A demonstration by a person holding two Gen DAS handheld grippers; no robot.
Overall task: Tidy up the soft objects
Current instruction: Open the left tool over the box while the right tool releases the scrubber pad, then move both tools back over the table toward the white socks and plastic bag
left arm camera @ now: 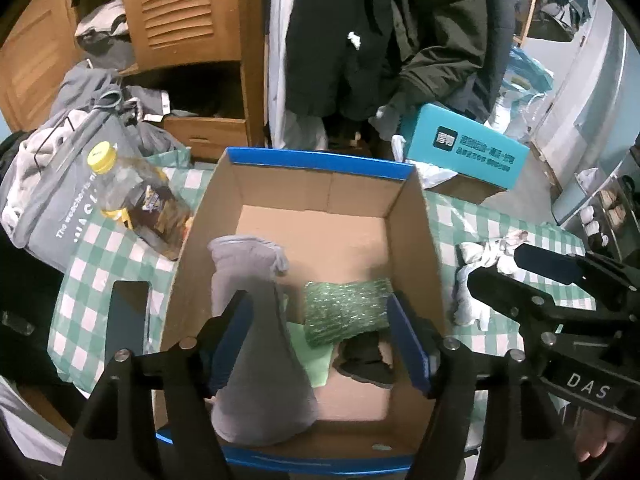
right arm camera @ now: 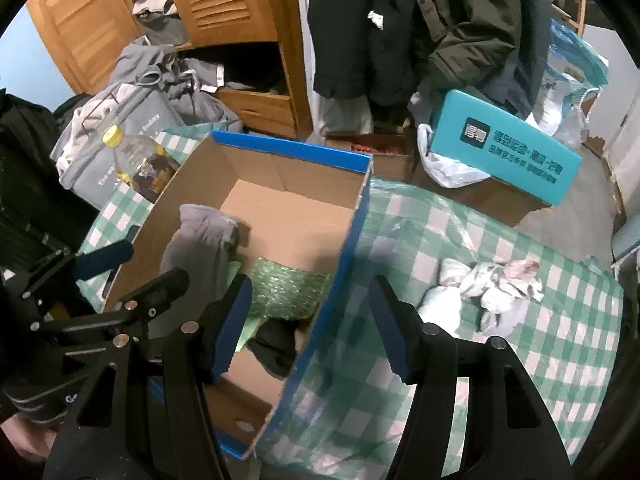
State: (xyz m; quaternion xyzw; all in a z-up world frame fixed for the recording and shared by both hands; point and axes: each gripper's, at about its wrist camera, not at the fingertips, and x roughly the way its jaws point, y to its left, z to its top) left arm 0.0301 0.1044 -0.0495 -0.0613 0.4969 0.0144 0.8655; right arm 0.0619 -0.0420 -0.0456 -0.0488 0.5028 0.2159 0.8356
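An open cardboard box (left arm camera: pixel 412 216) with a blue rim stands on a green checked cloth (left arm camera: pixel 96 264). Inside lie a grey cloth pouch (left arm camera: pixel 256 320), a glittery green pad (left arm camera: pixel 344 308), a pale green cloth (left arm camera: pixel 312 356) and a dark cloth (left arm camera: pixel 366 360). My left gripper (left arm camera: pixel 320 340) is open above the box, empty. My right gripper (right arm camera: pixel 310 328) is open, straddling the box's right wall (right arm camera: pixel 344 264), empty. A crumpled white and grey cloth (right arm camera: pixel 492 288) lies on the checked cloth (right arm camera: pixel 440 232) right of the box; it also shows in the left wrist view (left arm camera: pixel 480 276).
A yellow-capped bottle (left arm camera: pixel 136 200) lies left of the box beside a grey bag (left arm camera: pixel 52 200). A teal box (left arm camera: pixel 468 152) sits behind on cardboard. A wooden cabinet (left arm camera: pixel 188 40) and hanging dark coats (left arm camera: pixel 380 40) stand at the back.
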